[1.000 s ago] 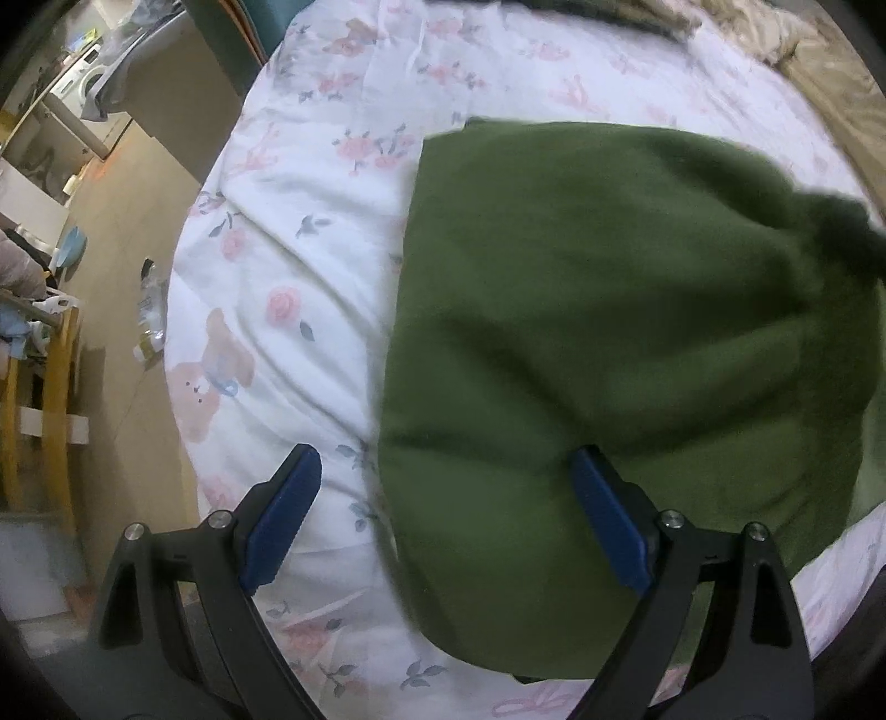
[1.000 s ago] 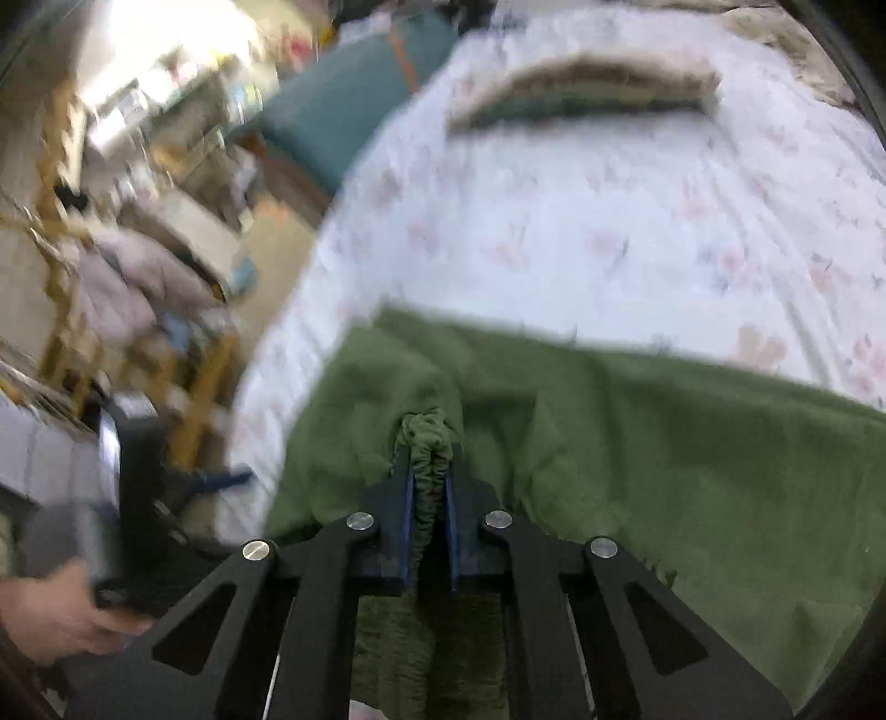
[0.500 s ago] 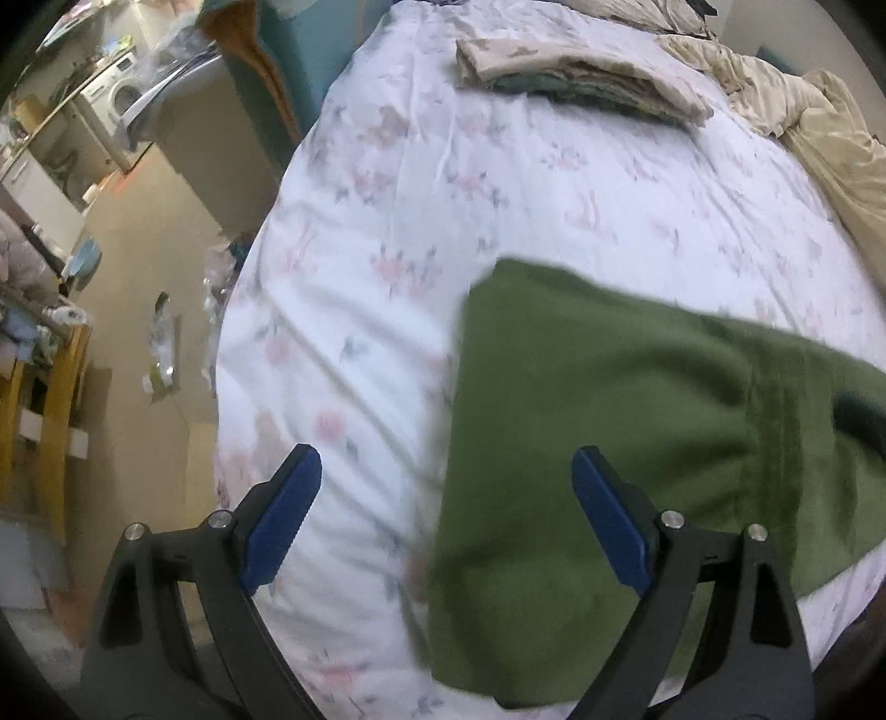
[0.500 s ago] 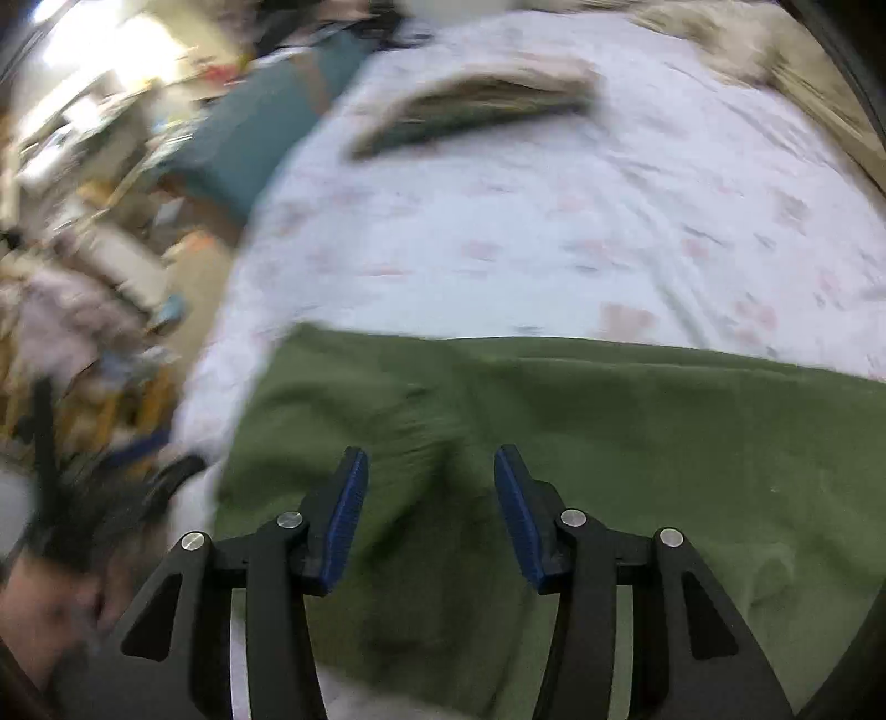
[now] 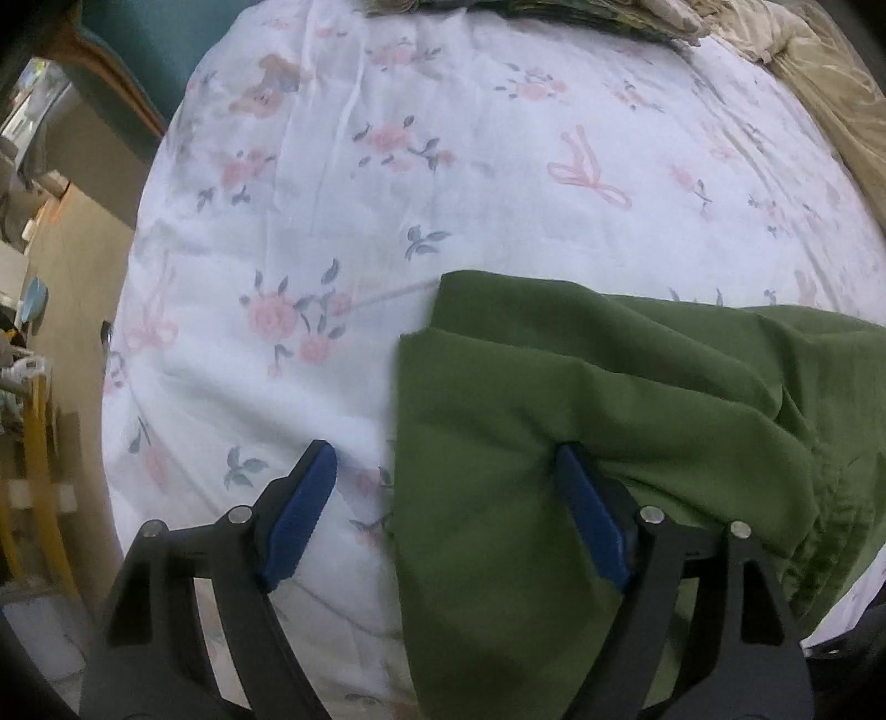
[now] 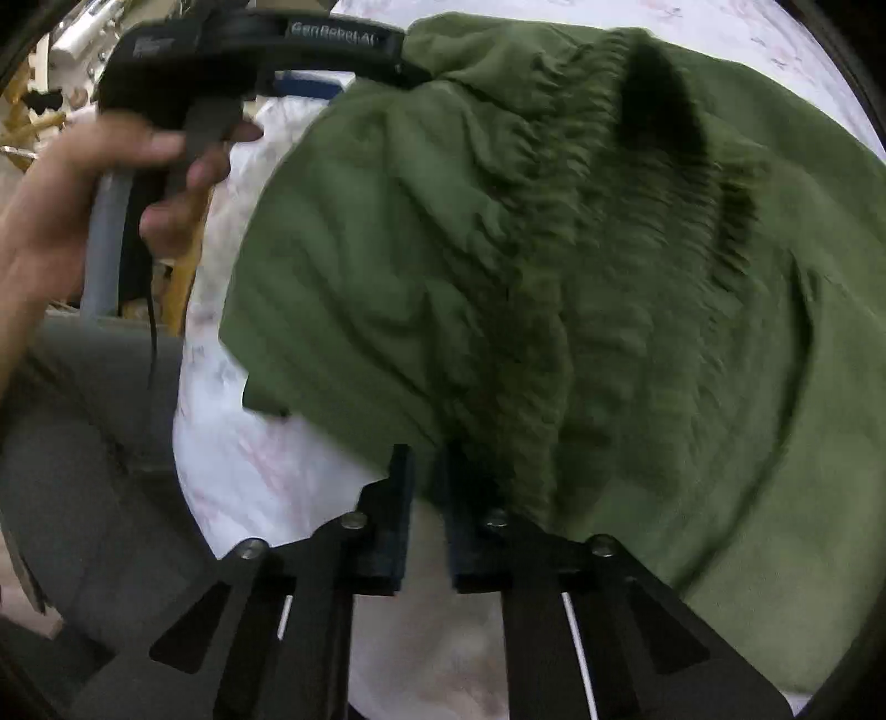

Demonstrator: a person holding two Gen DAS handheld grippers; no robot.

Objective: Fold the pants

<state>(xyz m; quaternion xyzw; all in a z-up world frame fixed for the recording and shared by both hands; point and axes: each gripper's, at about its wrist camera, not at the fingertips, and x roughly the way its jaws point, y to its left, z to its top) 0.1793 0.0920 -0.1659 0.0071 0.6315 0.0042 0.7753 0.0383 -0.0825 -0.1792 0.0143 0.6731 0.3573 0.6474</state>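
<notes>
Pants (image 5: pixel 581 443) of olive green lie bunched on the bed sheet (image 5: pixel 343 232), a white cloth printed with pink roses and ribbons, with their gathered waistband toward the near right edge of the bed. The left gripper (image 5: pixel 446 476) stands wide open low over the fabric: one blue-padded finger (image 5: pixel 302 509) sits over bare sheet just beside the pants' left edge, and the other presses into a fold of the green cloth, so nothing is clamped between them. In the right wrist view the right gripper (image 6: pixel 426 471) has its jaws drawn nearly together at the near hem of the pants (image 6: pixel 554 266), with a narrow slot between them; whether cloth is pinched there I cannot tell. The person's left hand (image 6: pixel 83 205) holds the handle of the other tool. Folded clothes (image 5: pixel 554 8) rest at the far end of the bed, beside a tan blanket (image 5: pixel 830 83).
</notes>
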